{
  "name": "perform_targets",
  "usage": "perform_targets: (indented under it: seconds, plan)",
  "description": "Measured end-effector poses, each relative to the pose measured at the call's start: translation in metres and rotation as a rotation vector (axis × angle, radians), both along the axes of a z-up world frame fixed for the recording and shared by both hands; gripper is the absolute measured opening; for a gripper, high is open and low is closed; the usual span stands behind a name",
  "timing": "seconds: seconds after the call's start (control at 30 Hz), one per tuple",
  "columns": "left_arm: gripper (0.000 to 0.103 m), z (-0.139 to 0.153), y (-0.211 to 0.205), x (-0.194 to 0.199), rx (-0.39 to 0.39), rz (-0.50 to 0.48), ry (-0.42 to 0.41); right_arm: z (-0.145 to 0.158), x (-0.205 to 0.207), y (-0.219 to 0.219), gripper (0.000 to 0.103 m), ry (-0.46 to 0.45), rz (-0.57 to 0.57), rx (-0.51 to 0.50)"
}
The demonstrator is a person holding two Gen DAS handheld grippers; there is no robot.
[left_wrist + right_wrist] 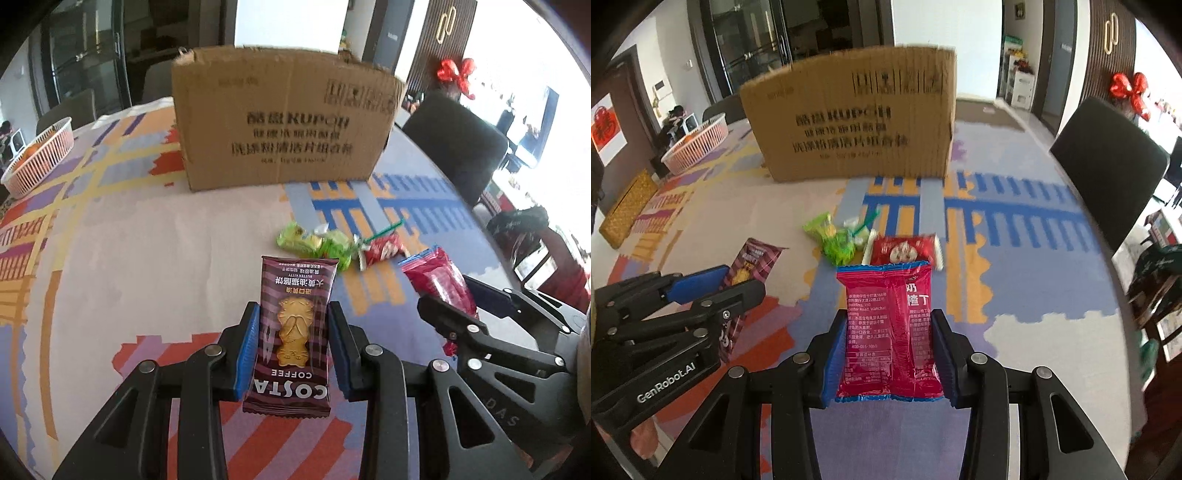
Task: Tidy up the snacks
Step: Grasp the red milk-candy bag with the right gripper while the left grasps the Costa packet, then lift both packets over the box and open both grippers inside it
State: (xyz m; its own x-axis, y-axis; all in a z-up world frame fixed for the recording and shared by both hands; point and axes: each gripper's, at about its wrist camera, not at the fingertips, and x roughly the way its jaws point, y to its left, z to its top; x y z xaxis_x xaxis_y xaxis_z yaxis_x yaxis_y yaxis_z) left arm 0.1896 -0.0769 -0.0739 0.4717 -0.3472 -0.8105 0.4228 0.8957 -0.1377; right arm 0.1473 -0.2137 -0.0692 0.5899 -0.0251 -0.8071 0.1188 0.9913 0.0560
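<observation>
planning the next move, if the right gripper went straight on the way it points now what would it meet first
Probably the small red snack packet on the tablecloth, just beyond the tip of the pink-red packet the right gripper holds. The cardboard box lies further on. Depth is hard to judge in this fisheye view.

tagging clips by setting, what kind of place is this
Most likely a home dining room: a table under a patterned tablecloth with dark dining chairs pulled up to it, a basket of oranges, and glass doors behind. A cardboard box and loose snacks sit on the table.
</observation>
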Motion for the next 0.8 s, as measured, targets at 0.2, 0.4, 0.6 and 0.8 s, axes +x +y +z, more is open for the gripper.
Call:
perform_targets:
  seconds: [0.2, 0.4, 0.6, 0.8]
  plan:
    - [0.036, 0.04, 0.006, -0.002, -0.054, 0.005, -0.08, 0.04, -0.003, 0.004, 0.044, -0.093, 0.001, -0.013]
    - [0.036, 0.078, 0.015, 0.008, -0.101, 0.037, -0.143, 0.077, 0.005, 0.007, 0.044, -0.176, 0.006, -0.017]
    - [0.036, 0.114, 0.016, 0.029, -0.126, 0.051, -0.209, 0.108, 0.023, 0.009, 0.044, -0.233, 0.018, 0.012]
    - [0.036, 0.142, 0.013, 0.061, -0.136, 0.063, -0.246, 0.127, 0.054, 0.005, 0.044, -0.256, 0.012, 0.012]
